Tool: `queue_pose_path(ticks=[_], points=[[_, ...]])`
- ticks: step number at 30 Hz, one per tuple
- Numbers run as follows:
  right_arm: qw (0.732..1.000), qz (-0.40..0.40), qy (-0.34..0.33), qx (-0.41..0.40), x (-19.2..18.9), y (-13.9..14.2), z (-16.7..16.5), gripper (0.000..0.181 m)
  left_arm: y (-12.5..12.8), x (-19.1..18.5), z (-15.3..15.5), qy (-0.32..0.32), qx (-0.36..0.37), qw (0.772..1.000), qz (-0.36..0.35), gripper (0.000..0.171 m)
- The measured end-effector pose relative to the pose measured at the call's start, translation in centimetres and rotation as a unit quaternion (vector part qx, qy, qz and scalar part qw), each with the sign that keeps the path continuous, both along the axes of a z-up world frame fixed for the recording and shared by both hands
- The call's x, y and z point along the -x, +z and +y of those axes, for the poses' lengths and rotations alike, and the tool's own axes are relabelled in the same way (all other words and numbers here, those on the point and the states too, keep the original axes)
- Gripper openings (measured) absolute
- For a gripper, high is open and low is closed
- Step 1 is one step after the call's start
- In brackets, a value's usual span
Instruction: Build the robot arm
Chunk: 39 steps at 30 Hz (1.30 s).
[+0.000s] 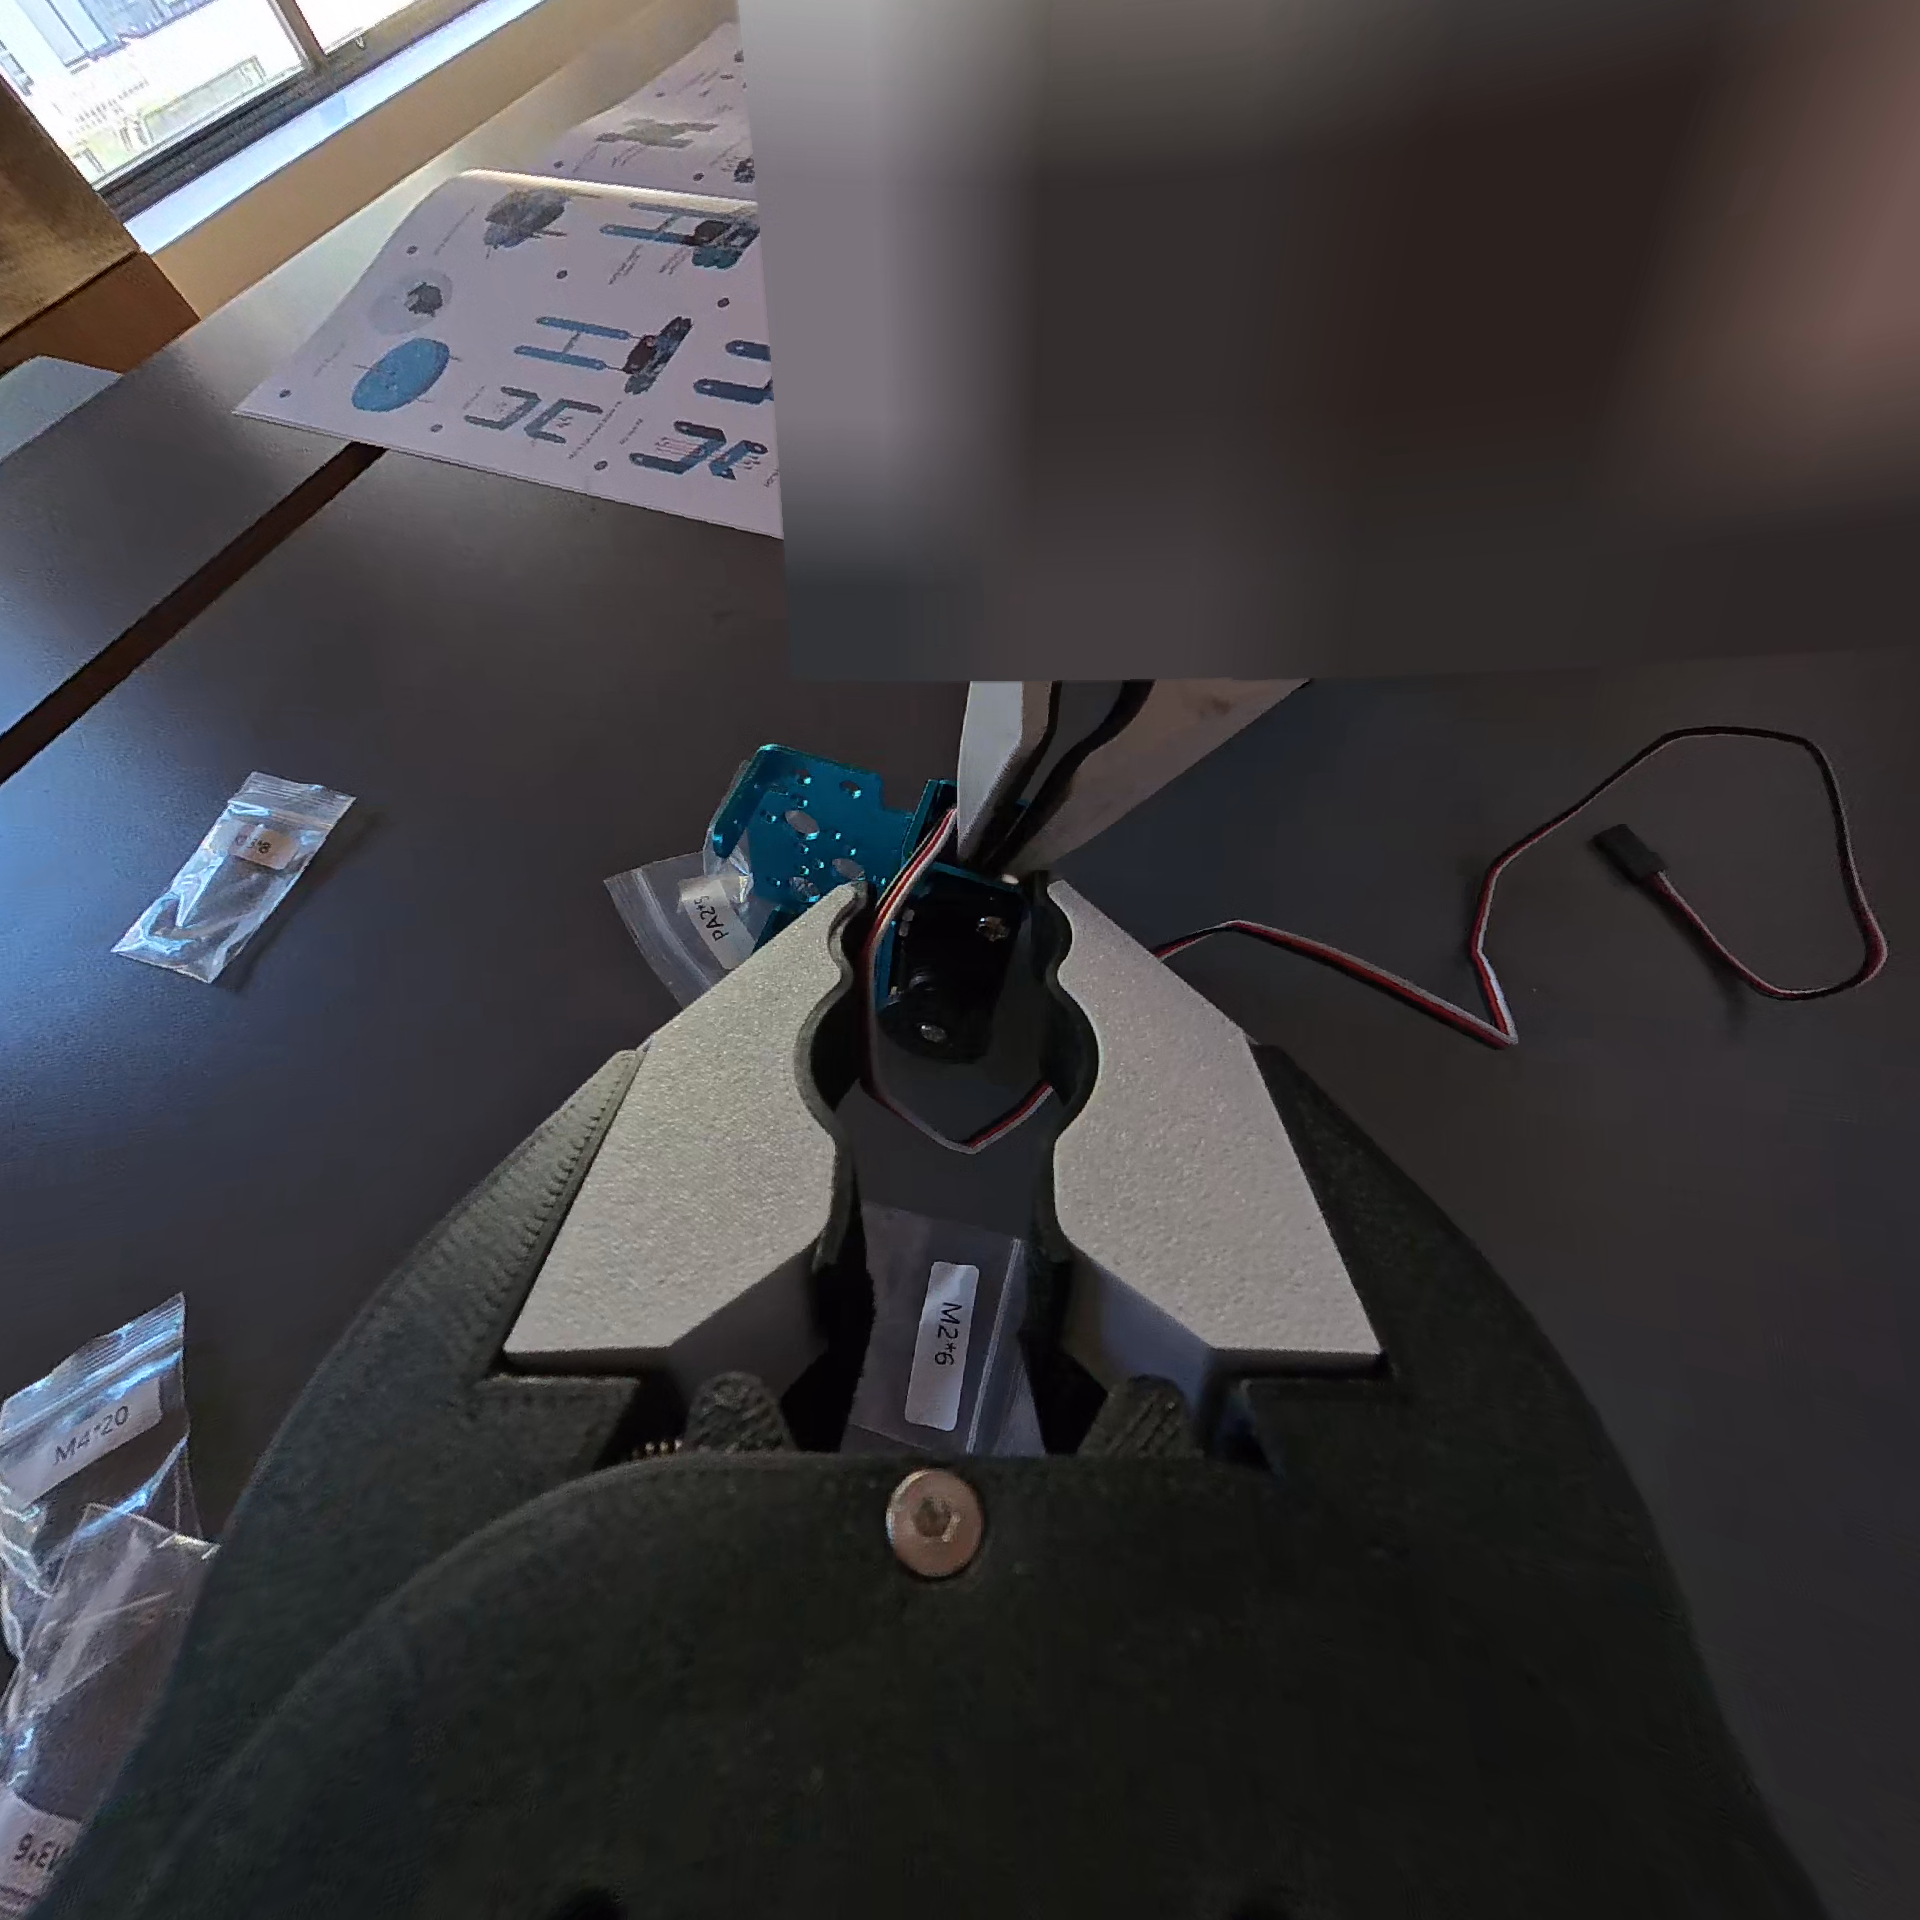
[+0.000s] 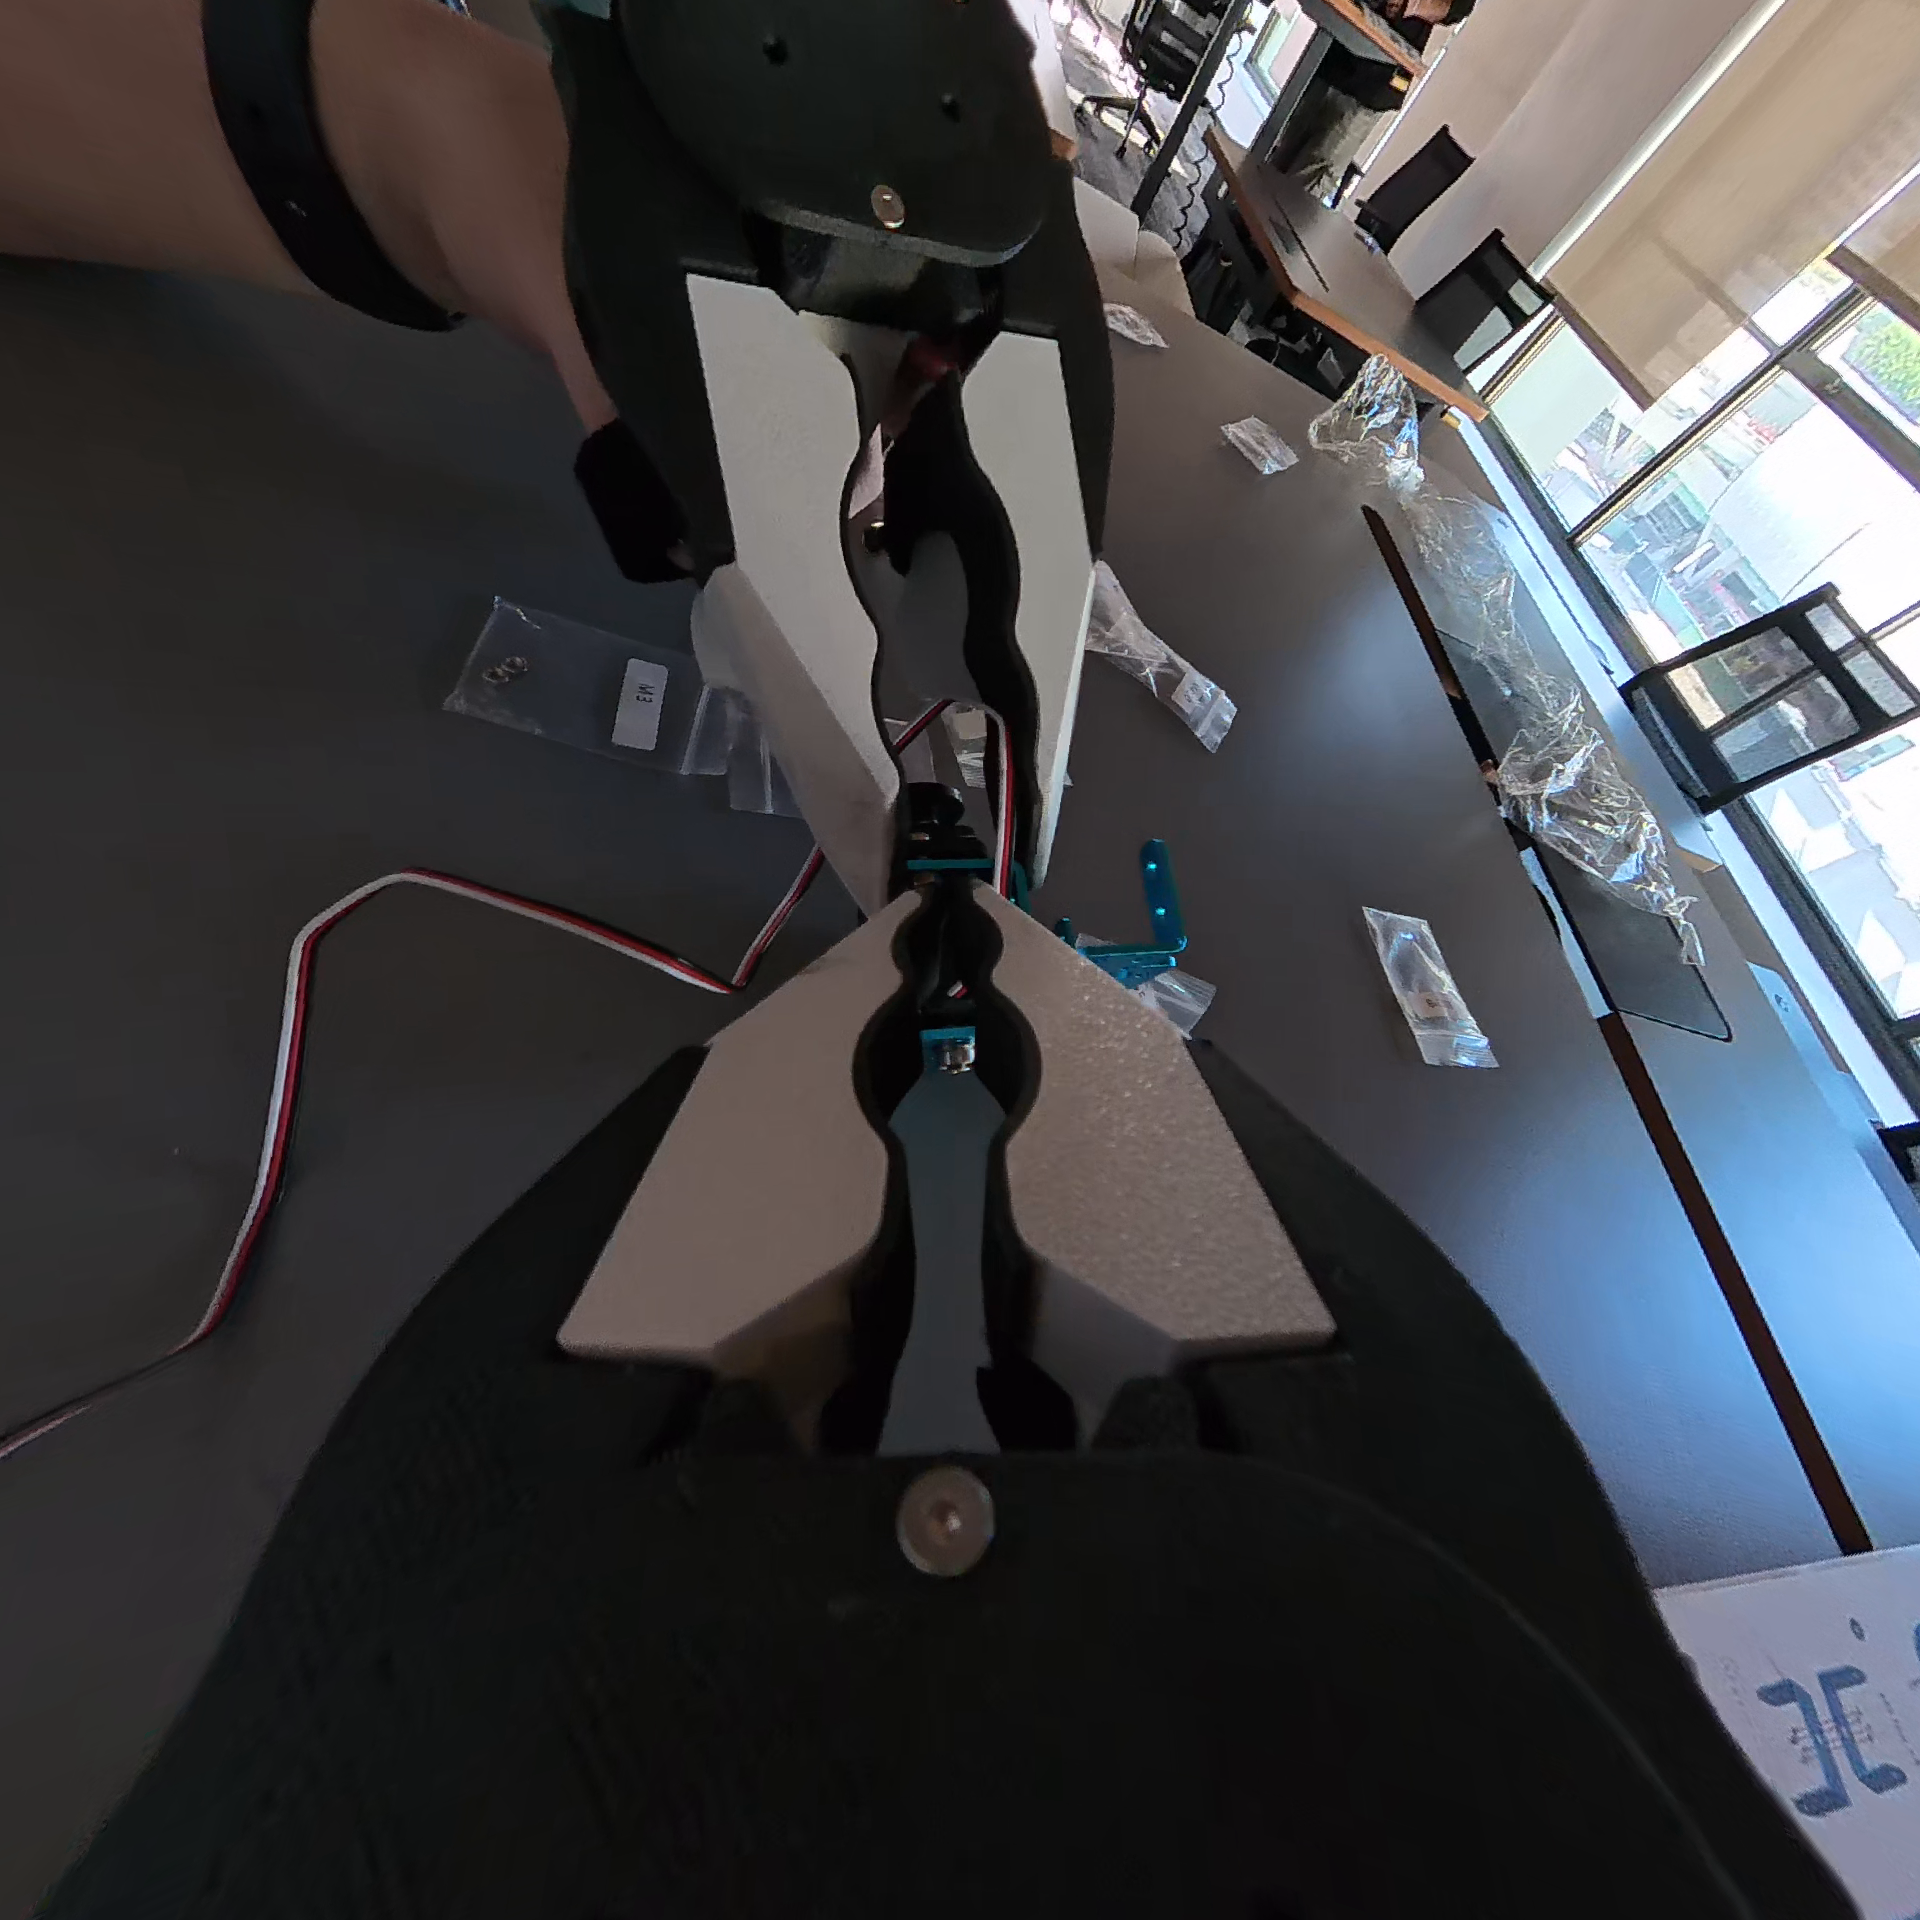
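Observation:
A black servo (image 1: 935, 987) sits in a blue metal bracket (image 1: 800, 831) just above the dark table (image 1: 416, 1039). My left gripper (image 1: 956, 904) is shut on the servo, its white fingers on either side of it. My right gripper (image 2: 951, 914) is shut on a thin blue bracket tab with a screw (image 2: 951, 1049), tip to tip with the left gripper (image 2: 966, 821). In the left wrist view the right gripper (image 1: 997, 800) comes in from above. The servo's red, white and black cable (image 1: 1766, 935) loops to the right and ends in a black plug (image 1: 1626, 847).
Printed instruction sheets (image 1: 520, 343) lie at the far left. Small plastic bags of hardware (image 1: 239, 873) (image 1: 83, 1507) (image 2: 582, 675) (image 2: 1429, 987) are scattered around, one under the left gripper (image 1: 940, 1340). Crumpled clear wrap (image 2: 1455, 540) lies near the window-side edge. A forearm with a black wristband (image 2: 312, 156) shows. The tips of both grippers are at nearly the same place.

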State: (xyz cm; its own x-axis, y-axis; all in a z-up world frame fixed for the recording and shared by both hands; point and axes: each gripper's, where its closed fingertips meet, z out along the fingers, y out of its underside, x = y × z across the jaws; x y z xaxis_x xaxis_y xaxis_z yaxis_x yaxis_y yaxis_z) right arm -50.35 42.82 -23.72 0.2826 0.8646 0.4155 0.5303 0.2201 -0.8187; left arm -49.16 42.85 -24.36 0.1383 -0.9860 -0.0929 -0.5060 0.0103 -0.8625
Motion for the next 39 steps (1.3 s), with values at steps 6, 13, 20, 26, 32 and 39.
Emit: queue_pose_path(ticks=[6, 13, 20, 26, 32, 39], points=[[0.999, -0.023, 0.017, -0.022, 0.05, -0.18, -0.11, 0.000, -0.01, -0.02, -0.06, -0.002, -0.004, 1.000, 0.003, 0.029], [0.997, -0.009, 0.019, 0.069, 0.11, -0.26, -0.10, 0.000, 0.01, -0.01, -0.01, -0.002, -0.005, 1.000, 0.002, 0.029], [0.976, 0.013, -0.005, 0.218, 0.22, -0.41, -0.04, 0.000, -0.03, 0.02, 0.05, 0.000, -0.014, 1.000, 0.006, 0.029], [0.976, -0.011, -0.019, 0.217, 0.16, -0.51, -0.09, 0.000, -0.06, -0.03, -0.01, 0.001, -0.026, 1.000, 0.010, 0.029], [0.983, -0.017, -0.010, 0.182, 0.25, -0.44, -0.03, 0.000, -0.05, 0.04, 0.06, 0.004, -0.022, 1.000, 0.007, 0.029], [0.985, -0.017, 0.007, 0.174, 0.19, -0.44, -0.13, 0.000, -0.07, -0.03, 0.02, 0.007, -0.028, 1.000, 0.004, 0.029]])
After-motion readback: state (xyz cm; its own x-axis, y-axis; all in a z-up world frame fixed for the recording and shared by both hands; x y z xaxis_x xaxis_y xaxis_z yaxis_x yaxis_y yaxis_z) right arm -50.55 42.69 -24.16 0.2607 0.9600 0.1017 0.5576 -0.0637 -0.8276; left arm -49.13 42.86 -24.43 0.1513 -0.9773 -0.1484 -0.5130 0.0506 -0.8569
